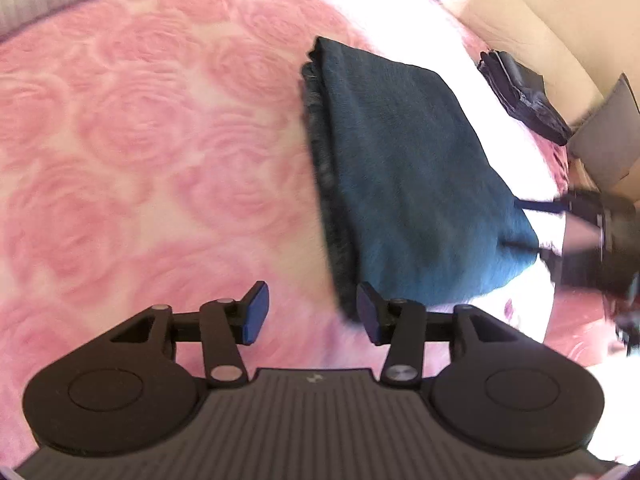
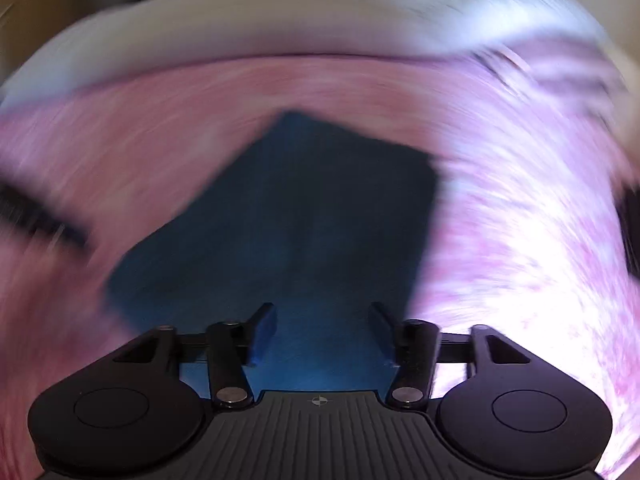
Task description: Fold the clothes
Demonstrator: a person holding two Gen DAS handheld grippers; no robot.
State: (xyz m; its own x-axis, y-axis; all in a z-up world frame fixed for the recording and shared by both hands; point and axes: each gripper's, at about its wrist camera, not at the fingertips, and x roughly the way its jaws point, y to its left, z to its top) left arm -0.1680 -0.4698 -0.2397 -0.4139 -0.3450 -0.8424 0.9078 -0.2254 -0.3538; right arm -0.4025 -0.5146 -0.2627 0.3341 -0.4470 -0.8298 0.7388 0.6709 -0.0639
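Note:
A dark teal garment (image 1: 404,168) lies folded into a flat rectangle on the pink rose-patterned bedspread (image 1: 140,152). My left gripper (image 1: 310,312) hangs open just off the garment's near left corner, with only bedspread between its blue pads. The right gripper (image 1: 592,236) shows blurred at the garment's right edge in the left wrist view. In the blurred right wrist view the same teal garment (image 2: 304,208) fills the centre. My right gripper (image 2: 322,332) is open above its near edge, its pads apart and pressing on nothing.
A black folded item (image 1: 524,96) lies at the bed's far right edge, beside a beige wall and a grey box (image 1: 608,140). A white band of bedding (image 2: 248,28) runs along the far side. A dark blurred shape (image 2: 36,216) sits at the left.

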